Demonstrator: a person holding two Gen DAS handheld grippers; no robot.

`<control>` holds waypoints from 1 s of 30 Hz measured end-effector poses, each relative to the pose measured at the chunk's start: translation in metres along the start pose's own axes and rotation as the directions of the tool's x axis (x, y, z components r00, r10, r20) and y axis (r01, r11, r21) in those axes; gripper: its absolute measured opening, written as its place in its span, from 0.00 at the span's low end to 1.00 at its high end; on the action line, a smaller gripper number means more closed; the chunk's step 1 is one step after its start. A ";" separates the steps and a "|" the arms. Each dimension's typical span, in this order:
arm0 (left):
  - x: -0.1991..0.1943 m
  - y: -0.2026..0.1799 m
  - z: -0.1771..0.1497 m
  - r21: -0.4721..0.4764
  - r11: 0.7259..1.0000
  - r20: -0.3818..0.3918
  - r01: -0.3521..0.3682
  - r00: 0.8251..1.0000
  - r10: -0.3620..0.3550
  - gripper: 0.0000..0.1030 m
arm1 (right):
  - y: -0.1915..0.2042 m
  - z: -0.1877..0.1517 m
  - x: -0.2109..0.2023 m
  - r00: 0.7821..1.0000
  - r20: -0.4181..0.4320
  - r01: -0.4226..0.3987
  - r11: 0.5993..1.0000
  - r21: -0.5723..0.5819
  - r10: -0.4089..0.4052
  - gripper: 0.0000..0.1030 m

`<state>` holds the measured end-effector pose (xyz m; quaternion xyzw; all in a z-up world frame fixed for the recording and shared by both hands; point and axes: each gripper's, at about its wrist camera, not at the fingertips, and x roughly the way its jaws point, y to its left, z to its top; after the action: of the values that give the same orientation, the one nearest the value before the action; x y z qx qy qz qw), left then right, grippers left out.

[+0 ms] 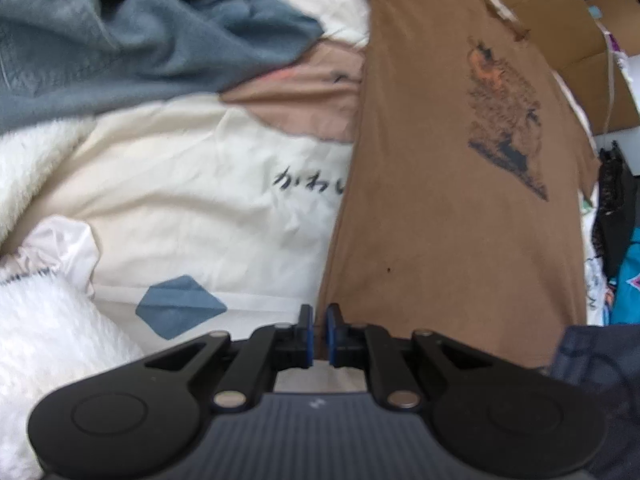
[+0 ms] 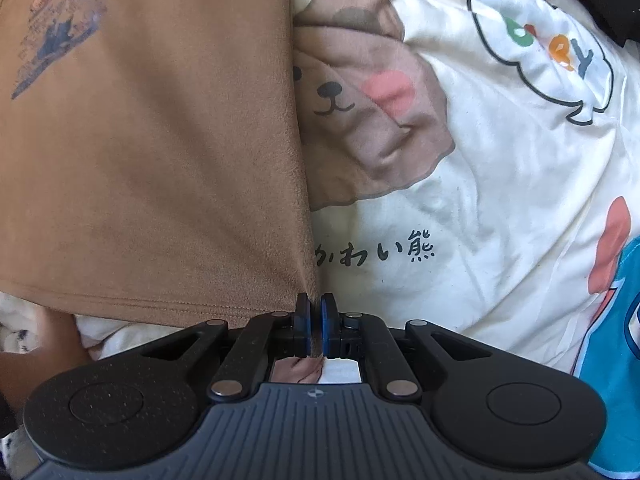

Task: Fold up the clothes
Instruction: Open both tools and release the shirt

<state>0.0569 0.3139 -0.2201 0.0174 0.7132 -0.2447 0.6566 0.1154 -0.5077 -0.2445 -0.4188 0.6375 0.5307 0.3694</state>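
On the cream bear-print quilt, beside a grey fleece, the brown T-shirt is lying flat while the left gripper is pinching its near left corner nearly shut and the right gripper is clamping tight on the near right corner.

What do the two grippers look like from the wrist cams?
Both match: the left gripper and right gripper have black linkage arms with silver pivot pins, blue pads on the fingers, and a ribbed dark grey body bearing a small white mark. No cables or sleeves show.
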 end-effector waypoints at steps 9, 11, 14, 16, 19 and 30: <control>0.052 0.017 -0.004 -0.047 0.997 -0.044 -0.069 0.997 0.067 0.08 | 0.007 0.010 0.030 0.998 -0.004 0.069 0.997 0.027 -0.069 0.06; 0.057 0.018 -0.004 -0.065 0.993 -0.076 -0.099 0.993 0.094 0.10 | 0.006 0.009 0.023 0.996 0.001 0.084 0.996 0.039 -0.084 0.12; 0.051 0.013 -0.005 -0.056 0.993 -0.079 -0.106 0.992 0.102 0.13 | 0.003 0.009 0.007 0.996 0.029 0.084 0.994 0.070 -0.086 0.28; 0.040 0.010 -0.004 -0.054 0.993 -0.058 -0.103 0.993 0.100 0.19 | 0.003 0.010 -0.009 0.995 0.065 0.073 0.994 0.084 -0.078 0.34; 0.019 0.005 -0.001 -0.056 0.993 -0.027 -0.100 0.995 0.099 0.35 | 0.004 0.009 -0.034 0.991 0.120 0.042 0.994 0.105 -0.054 0.36; -0.074 -0.028 0.022 -0.041 0.993 0.142 -0.112 0.983 0.116 0.76 | -0.004 -0.010 -0.143 0.895 0.445 -0.106 0.966 0.234 -0.009 0.77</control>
<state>0.0780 0.3028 -0.1418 0.0297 0.6657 -0.1955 0.7196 0.1727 -0.4979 -0.1131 -0.2207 0.6094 0.5357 0.5412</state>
